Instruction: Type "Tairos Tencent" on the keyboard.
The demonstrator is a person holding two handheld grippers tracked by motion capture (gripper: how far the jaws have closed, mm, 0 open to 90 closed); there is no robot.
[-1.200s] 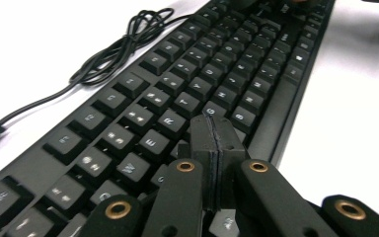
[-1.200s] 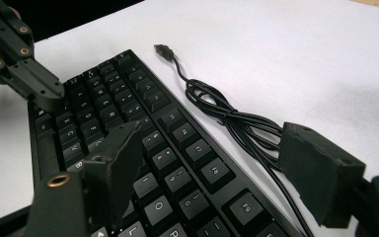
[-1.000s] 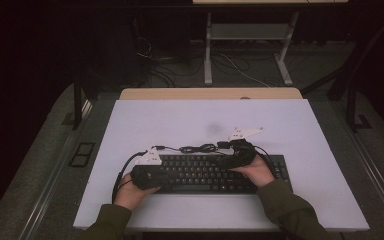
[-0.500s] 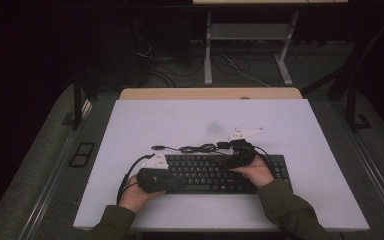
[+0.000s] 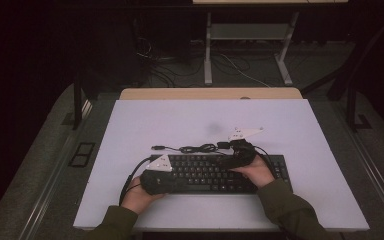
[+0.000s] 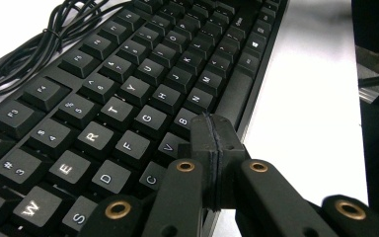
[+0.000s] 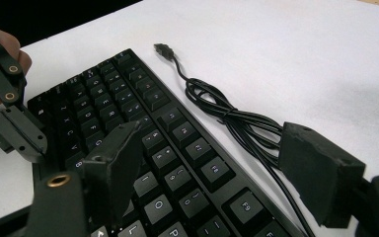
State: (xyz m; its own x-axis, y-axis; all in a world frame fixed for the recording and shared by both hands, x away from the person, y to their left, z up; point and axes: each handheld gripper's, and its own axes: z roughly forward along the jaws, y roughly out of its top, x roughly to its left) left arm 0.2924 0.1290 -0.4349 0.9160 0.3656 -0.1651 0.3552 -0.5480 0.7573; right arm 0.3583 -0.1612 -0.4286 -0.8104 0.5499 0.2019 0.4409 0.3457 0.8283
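- Two handheld grippers work over a black keyboard point(image 5: 215, 173), which lies flat on a white table top point(image 5: 130, 125) toward the person's edge of it.
- Left gripper point(image 6: 212, 143): its jaws are pressed together with nothing between them, tips poised at the keyboard's front edge, just above the V and B keys beside the space bar.
- Right gripper point(image 7: 212, 158): its jaws stand wide apart and hold nothing; one jaw hovers over the keys on the keyboard's right half, the other over the cord behind the keyboard.
- Black USB cord point(image 7: 227, 116): lies loosely bunched on the table just behind the keyboard's back edge, its plug point(image 7: 164, 50) resting free, connected to nothing.
- Progress, as a judgement: the work looks early. Both grippers are positioned at the keyboard, yet neither grips it or the cord.
- Left to do, seemingly: press keys or take hold of the keyboard; which one cannot be told.
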